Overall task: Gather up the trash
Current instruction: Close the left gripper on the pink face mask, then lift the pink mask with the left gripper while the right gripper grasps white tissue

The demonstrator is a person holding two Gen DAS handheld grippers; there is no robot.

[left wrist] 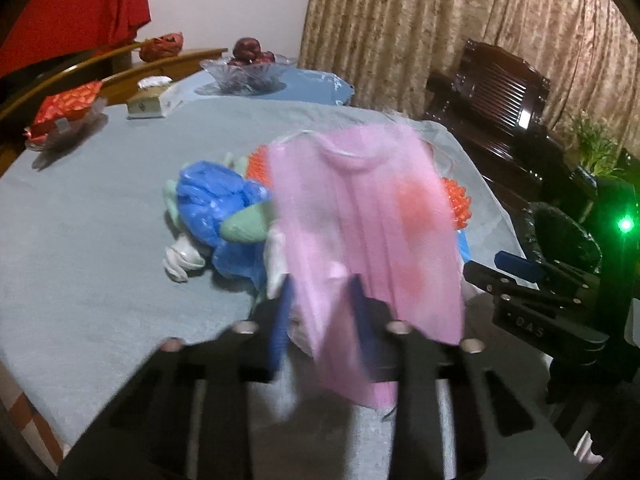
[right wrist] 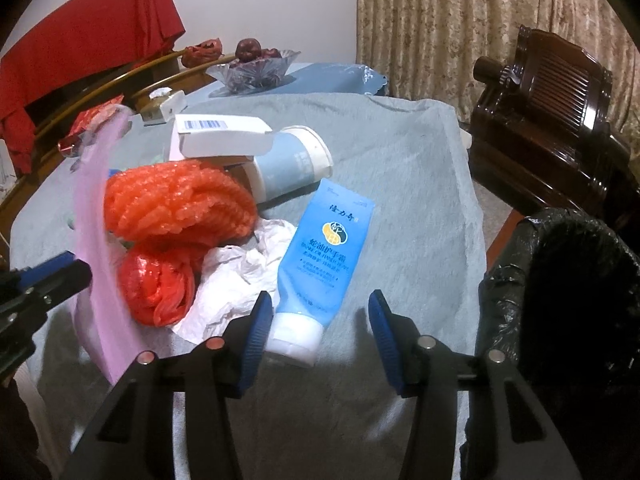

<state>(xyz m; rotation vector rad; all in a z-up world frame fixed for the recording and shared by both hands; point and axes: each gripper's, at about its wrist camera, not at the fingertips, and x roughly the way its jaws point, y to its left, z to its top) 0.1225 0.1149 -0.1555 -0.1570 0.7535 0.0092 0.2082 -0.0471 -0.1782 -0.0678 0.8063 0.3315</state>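
Your left hand-held gripper (left wrist: pixel 324 312) is pinched narrow on a limp pink pleated face mask (left wrist: pixel 360 216); the grip is near one edge, so a swing could slip it. Your right hand-held gripper (right wrist: pixel 316 332) gapes half-wide and empty over the blue hand-cream tube (right wrist: pixel 320 264) on the desk (right wrist: pixel 420 168). Black-lined bin (right wrist: pixel 568 280) at 3 o'clock: contents hidden. Glass bowl (right wrist: pixel 256 68) at 11 o'clock holds dark red fruit (right wrist: pixel 248 50).

A grey-blue cloth (right wrist: pixel 400 152) covered the worktop. On it lay a blue hand-cream tube (right wrist: pixel 322 264), a paper cup (right wrist: pixel 290 162) on its side, crumpled white paper (right wrist: pixel 240 268), orange bubble wrap (right wrist: pixel 180 200), a blue plastic bag (left wrist: pixel 212 200), and farther back a glass fruit bowl (right wrist: pixel 256 70).
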